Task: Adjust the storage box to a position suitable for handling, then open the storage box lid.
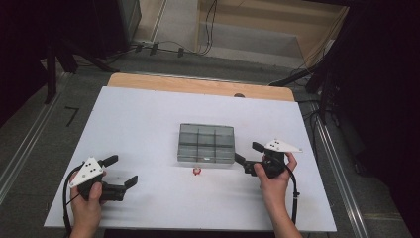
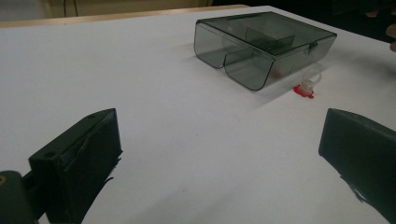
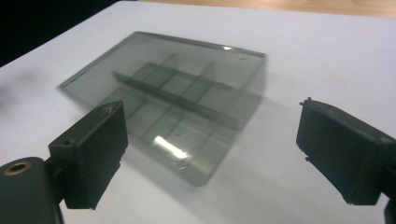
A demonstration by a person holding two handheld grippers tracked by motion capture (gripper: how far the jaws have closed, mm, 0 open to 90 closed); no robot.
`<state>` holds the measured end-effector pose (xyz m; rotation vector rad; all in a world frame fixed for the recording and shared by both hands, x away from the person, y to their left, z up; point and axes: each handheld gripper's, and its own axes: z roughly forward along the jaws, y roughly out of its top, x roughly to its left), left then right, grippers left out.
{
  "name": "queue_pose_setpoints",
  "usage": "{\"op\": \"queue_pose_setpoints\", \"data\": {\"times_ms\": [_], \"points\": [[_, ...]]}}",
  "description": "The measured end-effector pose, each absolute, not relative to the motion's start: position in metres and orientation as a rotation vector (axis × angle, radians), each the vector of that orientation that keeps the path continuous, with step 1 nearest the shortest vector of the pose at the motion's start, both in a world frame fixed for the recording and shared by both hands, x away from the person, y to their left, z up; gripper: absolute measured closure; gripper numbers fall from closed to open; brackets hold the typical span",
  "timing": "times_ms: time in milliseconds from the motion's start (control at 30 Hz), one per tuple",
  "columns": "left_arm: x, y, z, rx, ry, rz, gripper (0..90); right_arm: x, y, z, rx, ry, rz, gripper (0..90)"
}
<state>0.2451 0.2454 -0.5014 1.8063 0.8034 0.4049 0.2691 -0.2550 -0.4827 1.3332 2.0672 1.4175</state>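
A smoky grey see-through box (image 1: 206,144) with inner dividers and a closed lid sits mid-table on the white top (image 1: 138,119). Just in front of it lies a small red and clear ring-like piece (image 1: 196,171). My left gripper (image 1: 121,171) rests near the front left, open and holding nothing. Its own view looks over bare table toward the box (image 2: 261,44) and the small piece (image 2: 306,86). My right gripper (image 1: 247,153) hovers at the box's right front corner, open with nothing between its jaws. Its view shows the box (image 3: 173,98) close ahead, slightly blurred.
A wooden strip (image 1: 198,85) runs along the table's far edge. Cables (image 1: 158,47) and dark stands (image 1: 54,59) lie on the floor beyond. Metal rails (image 1: 337,168) flank the table on both sides.
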Motion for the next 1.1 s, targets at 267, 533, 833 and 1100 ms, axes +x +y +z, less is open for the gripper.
{"op": "queue_pose_setpoints", "data": {"times_ms": [267,533,833,1100], "points": [[0.245,0.245,-0.501,1.815,0.796,0.404,0.0,0.258,-0.243,-0.470,1.249,2.142,1.488,1.2],[0.245,0.245,-0.501,1.817,0.794,0.404,0.0,0.252,-0.218,-0.468,1.199,2.217,1.495,1.7],[0.245,0.244,-0.501,1.822,0.793,0.403,0.0,0.246,-0.196,-0.469,1.158,2.221,1.442,20.4],[0.245,0.244,-0.501,1.826,0.792,0.404,0.0,0.244,-0.180,-0.477,1.146,2.232,1.311,47.8]]}}
